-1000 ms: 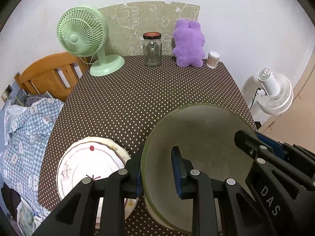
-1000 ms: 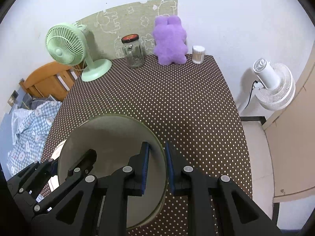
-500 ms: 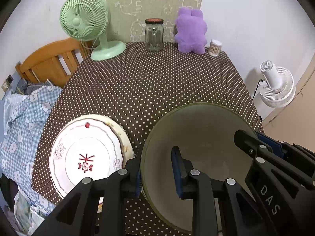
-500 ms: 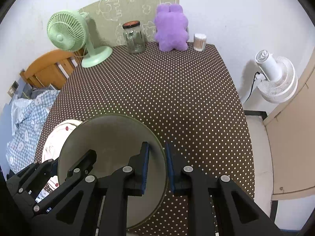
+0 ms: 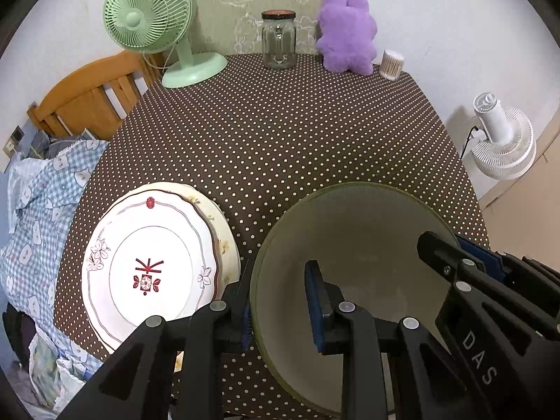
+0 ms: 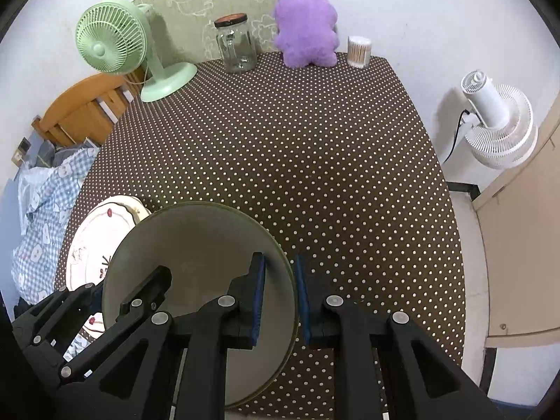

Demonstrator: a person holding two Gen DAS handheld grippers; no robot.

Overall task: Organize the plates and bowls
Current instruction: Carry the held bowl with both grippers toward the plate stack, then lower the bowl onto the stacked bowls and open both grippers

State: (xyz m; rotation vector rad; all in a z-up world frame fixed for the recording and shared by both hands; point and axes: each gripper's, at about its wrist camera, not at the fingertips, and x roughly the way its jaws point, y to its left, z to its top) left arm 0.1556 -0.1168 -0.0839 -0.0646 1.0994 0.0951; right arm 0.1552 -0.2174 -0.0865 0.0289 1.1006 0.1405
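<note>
Your left gripper (image 5: 280, 302) clamped on left rim of olive-green round bowl (image 5: 353, 245), one finger inside, one outside. Your right gripper (image 6: 280, 301) clenched on bowl's right rim. Bowl sits between both tools above near edge of brown polka-dot tablecloth (image 5: 280, 133). White floral plate (image 5: 147, 266) lies stacked on cream plate (image 5: 224, 234), just left of bowl.

both grippers are lifting and pulling back with the green bowl (image 5: 353, 245); the floral plate stack (image 5: 154, 266) is coming fully into the left view, and its edge (image 6: 94, 234) is emerging beside the bowl's rim in the right view.
</note>
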